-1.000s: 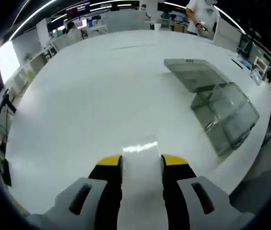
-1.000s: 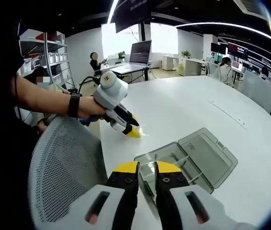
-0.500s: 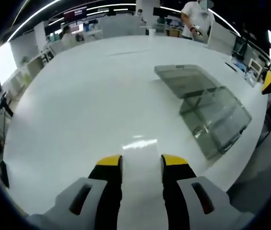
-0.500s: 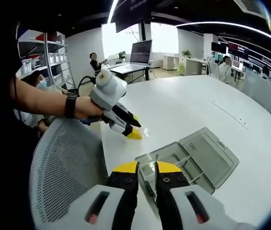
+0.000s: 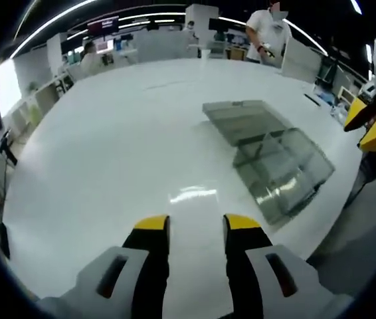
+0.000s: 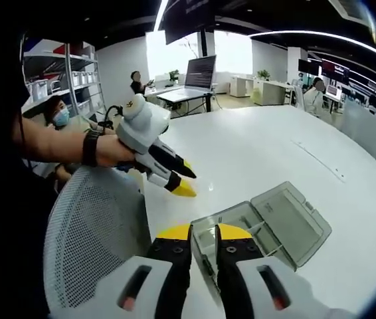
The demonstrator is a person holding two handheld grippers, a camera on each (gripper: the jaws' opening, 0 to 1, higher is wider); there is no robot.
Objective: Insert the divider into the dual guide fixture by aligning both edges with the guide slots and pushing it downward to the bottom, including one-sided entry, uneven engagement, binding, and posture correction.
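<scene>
Yellow-tipped jaws of the right gripper (image 6: 202, 232) stood nearly together in the right gripper view, pinching the near wall of the clear plastic fixture box (image 6: 254, 229). Whether a separate divider panel sat between them could not be told. The box lay near the table (image 6: 287, 156) edge, its hinged lid (image 6: 291, 221) folded flat open on the far side. Just left of it was a grey mesh chair back (image 6: 92, 232). Beyond the box the left gripper (image 6: 178, 181) hovered over the white table, jaws apart and holding nothing, gripped by a hand (image 6: 111, 151) with a dark watch strap at the wrist.

Left gripper view: own jaws (image 5: 193, 226) spread above bare table (image 5: 108, 146). The same box (image 5: 278, 173) lay off to the right, well apart from the tips, lid (image 5: 244, 119) toward the far side. The right gripper's yellow tips (image 5: 367, 123) showed at the box's right. Farther back a standing person in white (image 5: 266, 33), desks and office shelving.
</scene>
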